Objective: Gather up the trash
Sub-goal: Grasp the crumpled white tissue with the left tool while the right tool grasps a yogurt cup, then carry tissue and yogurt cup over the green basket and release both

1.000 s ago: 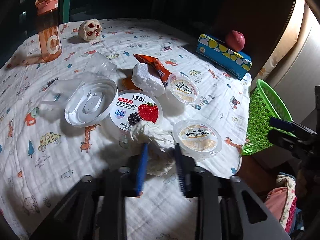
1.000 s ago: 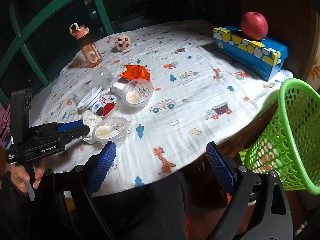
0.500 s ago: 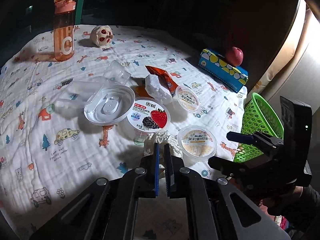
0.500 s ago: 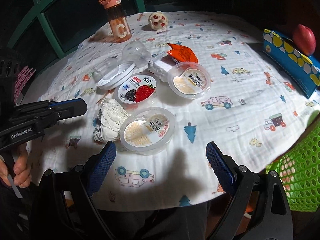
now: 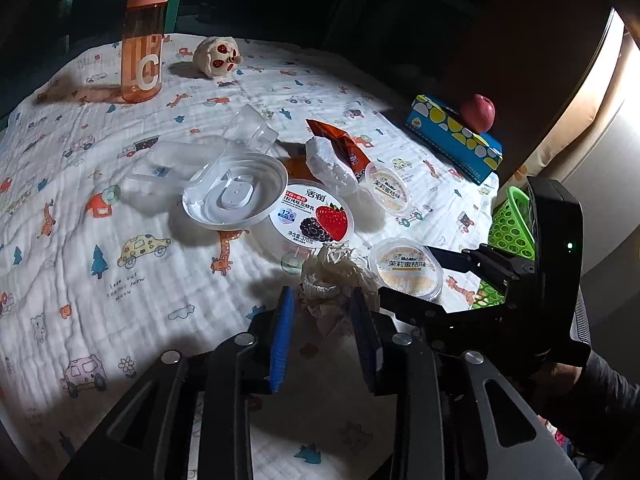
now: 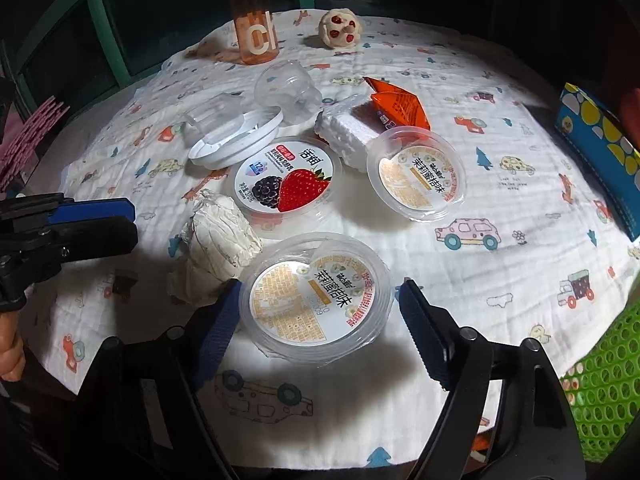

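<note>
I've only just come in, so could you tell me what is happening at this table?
A person is clearing trash with a gripper in each hand. The right gripper is closing around the nearest clear pudding cup, not yet gripping it. The left gripper is opening in front of the crumpled tissue. The green basket waits at the table's edge.

1. Tablecloth (image 6: 520, 184): soft quilted cloth, matt.
2. Jelly cup (image 6: 320, 300): clear glossy plastic, printed film lid.
3. Crumpled tissue (image 6: 218, 240): white paper, wrinkled.
4. Basket (image 6: 604, 392): green perforated plastic.
</note>
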The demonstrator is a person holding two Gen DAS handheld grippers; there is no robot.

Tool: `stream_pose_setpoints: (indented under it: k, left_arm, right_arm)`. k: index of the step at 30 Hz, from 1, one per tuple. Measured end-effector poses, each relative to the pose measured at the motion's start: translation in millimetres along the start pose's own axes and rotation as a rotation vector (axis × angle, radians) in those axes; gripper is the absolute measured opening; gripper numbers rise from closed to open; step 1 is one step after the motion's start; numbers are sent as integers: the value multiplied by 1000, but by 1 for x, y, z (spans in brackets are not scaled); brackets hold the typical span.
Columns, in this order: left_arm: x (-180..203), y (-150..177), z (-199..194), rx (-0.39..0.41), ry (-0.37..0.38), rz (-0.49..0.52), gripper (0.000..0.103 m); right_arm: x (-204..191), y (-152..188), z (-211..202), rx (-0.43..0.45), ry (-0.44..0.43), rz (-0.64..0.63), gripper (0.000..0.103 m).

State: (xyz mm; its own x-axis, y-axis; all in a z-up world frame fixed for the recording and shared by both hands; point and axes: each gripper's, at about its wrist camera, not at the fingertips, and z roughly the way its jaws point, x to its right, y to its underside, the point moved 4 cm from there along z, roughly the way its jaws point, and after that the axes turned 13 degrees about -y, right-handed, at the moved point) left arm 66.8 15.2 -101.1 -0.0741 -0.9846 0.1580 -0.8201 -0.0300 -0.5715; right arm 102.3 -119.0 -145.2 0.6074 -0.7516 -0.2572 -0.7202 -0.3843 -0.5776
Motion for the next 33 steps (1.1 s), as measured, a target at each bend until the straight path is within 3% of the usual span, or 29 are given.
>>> stream_pose_setpoints:
  k: [1, 5, 11, 15, 19, 20, 21, 24, 33]
  left_arm:
    - [1, 0, 0, -2, -3, 0, 48]
    - [6, -1, 7, -15, 11, -1, 58]
    - [18, -3, 29, -56, 15, 0, 59]
    - [24, -4, 44, -82, 1, -1, 65]
    - [26, -4, 57, -111, 9, -22, 64]
    - [26, -3, 58, -113, 12, -24, 60]
    - [27, -3, 59, -120, 19, -25, 49]
    - [29, -4, 55, -113, 29, -26, 42]
    - [70, -35, 18, -27, 85, 47, 39]
  right_arm:
    - [1, 0, -2, 6, -3, 0, 70]
    - [4, 1, -15, 30, 7, 10, 70]
    - [20, 6, -47, 81, 38, 44, 70]
    - [37, 12, -73, 123, 61, 89, 70]
    - [56, 20, -101, 169, 91, 138, 70]
    - [60, 23, -108, 182, 100, 149, 70]
    - [66, 25, -117, 196, 110, 161, 70]
    - [82, 31, -142, 238, 142, 199, 70]
    - [150, 55, -207, 345, 279, 339, 70]
